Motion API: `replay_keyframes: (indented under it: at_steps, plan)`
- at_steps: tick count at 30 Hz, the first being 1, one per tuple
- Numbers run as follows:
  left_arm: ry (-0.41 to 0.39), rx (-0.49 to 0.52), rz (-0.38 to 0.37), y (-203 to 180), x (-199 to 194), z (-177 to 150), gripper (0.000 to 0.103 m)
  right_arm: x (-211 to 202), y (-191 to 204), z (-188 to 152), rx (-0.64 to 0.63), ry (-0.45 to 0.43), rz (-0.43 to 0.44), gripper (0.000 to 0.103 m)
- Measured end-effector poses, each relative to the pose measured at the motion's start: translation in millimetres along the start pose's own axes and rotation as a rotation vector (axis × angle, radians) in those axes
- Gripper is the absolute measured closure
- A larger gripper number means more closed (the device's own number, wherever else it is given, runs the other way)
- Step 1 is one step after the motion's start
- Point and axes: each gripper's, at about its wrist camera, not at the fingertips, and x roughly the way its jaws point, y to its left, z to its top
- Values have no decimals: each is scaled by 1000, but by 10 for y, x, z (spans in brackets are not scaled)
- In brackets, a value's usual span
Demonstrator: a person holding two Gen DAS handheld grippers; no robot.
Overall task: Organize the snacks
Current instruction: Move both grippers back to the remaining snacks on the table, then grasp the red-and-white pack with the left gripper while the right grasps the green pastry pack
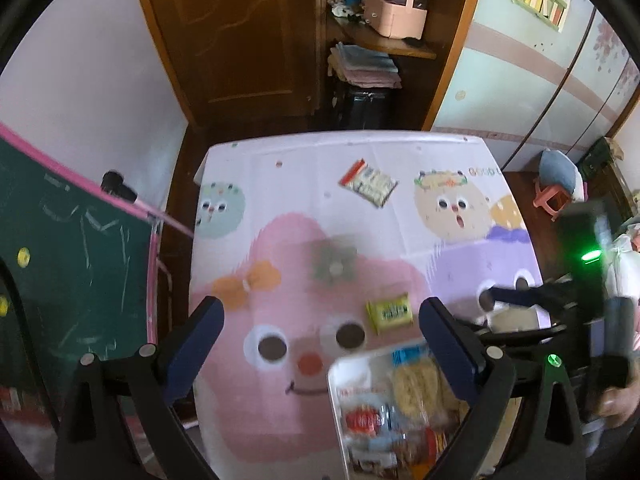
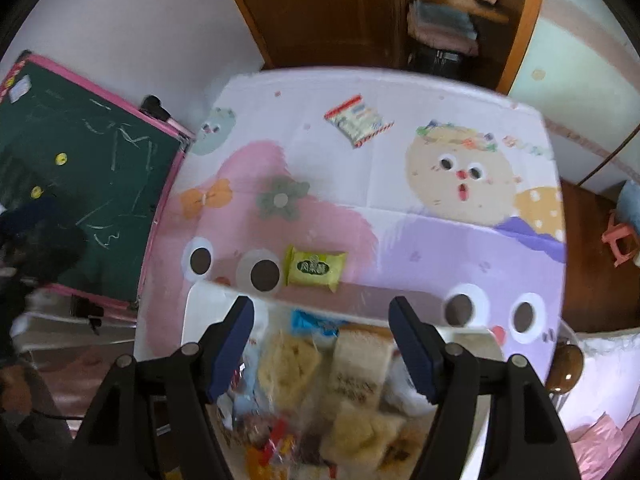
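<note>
A white tray (image 2: 200, 304) at the table's near edge holds several wrapped snacks. A yellow-green snack packet (image 2: 316, 269) lies on the cartoon tablecloth just beyond the tray. A white packet with red trim (image 2: 357, 120) lies farther back. My right gripper (image 2: 322, 340) hangs above the tray, jaws apart, nothing between them. My left gripper (image 1: 322, 340) stands wide open above the pink cartoon face, left of the tray (image 1: 334, 376), empty. The yellow-green packet (image 1: 390, 312) and white packet (image 1: 368, 182) also show in the left wrist view.
A green chalkboard (image 2: 80, 168) with a pink frame stands left of the table (image 2: 520, 280). A wooden door (image 1: 240, 32) and shelf lie beyond the far edge. A pink stool (image 1: 554, 198) sits at the right. The right hand's device (image 1: 584, 280) shows at the right.
</note>
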Motion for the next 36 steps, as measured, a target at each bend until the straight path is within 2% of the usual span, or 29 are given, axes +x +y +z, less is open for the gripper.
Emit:
replay_keyframes:
  at_steps: [3,8,15,19,20,22,24,25,32,36]
  plan:
    - [2,28,4,13,186,251,5,397,-15,177,47,83,-3,33]
    - [28,51,0,17,487,467,5,1047,-32,256,113,224,2,33]
    - [70,51,-3,64,865,622,5,1454,152,207,105,286,-60,33]
    - [91,30,-6,119,1046,711,5,1557,279,173,70,290,-116,34]
    - [99,23,-4,129,1101,742,5,1570,301,161,60,287,-142,40]
    - [105,20,-5,143,1206,809,5,1572,328,141,52,280,-149,41]
    - [115,19,-3,132,1314,880,5,1553,322,133,50,273,-155,50]
    - [119,19,-8,110,1362,914,5,1544,305,139,54,269,-146,50]
    - [180,-28,-73,-111,1863,1216,5,1436,-75,233,119,215,-157,52]
    - [207,-123,-112,-247,2229,1410,5,1358,-427,347,214,182,-150,53]
